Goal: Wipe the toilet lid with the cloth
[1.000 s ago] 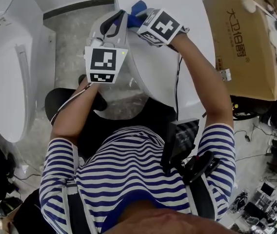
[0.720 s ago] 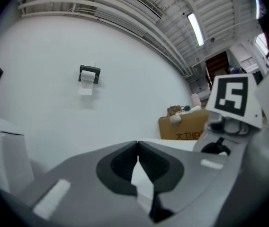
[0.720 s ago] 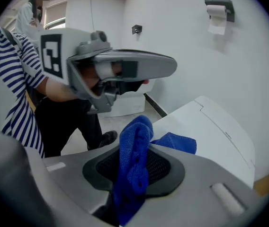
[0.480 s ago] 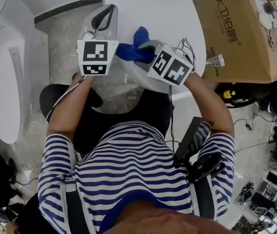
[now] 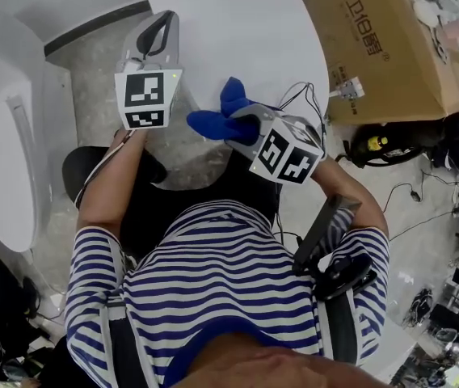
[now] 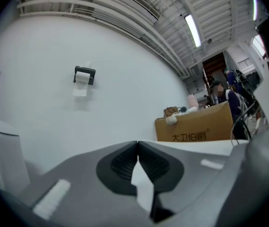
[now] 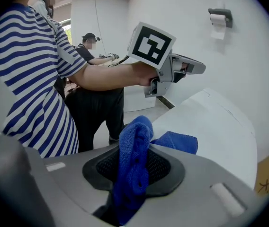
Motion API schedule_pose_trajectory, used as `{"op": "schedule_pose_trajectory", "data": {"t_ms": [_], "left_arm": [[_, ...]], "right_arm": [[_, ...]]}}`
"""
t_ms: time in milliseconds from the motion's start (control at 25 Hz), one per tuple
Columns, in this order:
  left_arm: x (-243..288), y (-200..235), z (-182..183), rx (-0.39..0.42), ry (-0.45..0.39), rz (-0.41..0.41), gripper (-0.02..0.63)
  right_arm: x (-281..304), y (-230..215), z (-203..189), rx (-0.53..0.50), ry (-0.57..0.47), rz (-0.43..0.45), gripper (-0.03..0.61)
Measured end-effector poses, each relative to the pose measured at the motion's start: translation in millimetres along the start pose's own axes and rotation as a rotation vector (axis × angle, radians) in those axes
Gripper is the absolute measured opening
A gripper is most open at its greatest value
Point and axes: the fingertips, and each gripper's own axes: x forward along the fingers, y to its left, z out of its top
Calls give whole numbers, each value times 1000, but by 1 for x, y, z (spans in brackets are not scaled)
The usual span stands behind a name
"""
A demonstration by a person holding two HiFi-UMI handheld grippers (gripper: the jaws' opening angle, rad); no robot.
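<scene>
The right tool (image 7: 135,148) is clamped tight on the blue cloth (image 7: 133,174), which sits bunched at the near rim of the white toilet lid (image 5: 250,35). From the cloth the lid lies at 12 o'clock, its long axis running away from the person — so the next stroke probably goes forward. The left tool (image 6: 137,144), jaws together on nothing, hovers at the lid's 9 o'clock side; the right tool is nearer the work.

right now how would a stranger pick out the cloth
Start at the big white toilet lid at the top of the head view. At its near end the right gripper pinches the cloth. Solid bright blue and crumpled, it stands out from the white lid and grey gripper.
</scene>
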Motion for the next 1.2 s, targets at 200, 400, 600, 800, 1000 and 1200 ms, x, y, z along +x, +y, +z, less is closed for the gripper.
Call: {"op": "schedule_pose_trajectory", "data": {"t_ms": [200,400,600,800,1000,1200], "left_arm": [[6,-12,6,2,-14,-24,3],[10,-22,7,3,-19,-41,3],[11,-32,12,7,-33,-61,3],[12,-44,20,-14,-49,-89,3],[21,-60,26,-22,-55,-107,3],[34,-71,25,-34,-49,-127,3]], "right_arm": [[-7,14,-9,16,1,6,118],[-8,18,-13,28,-9,5,118],[-14,4,-8,96,-85,-43,118],[-38,-52,1,236,-261,-228,118],[-75,-123,0,390,-459,-456,118],[-101,-172,3,490,-616,-657,118]]}}
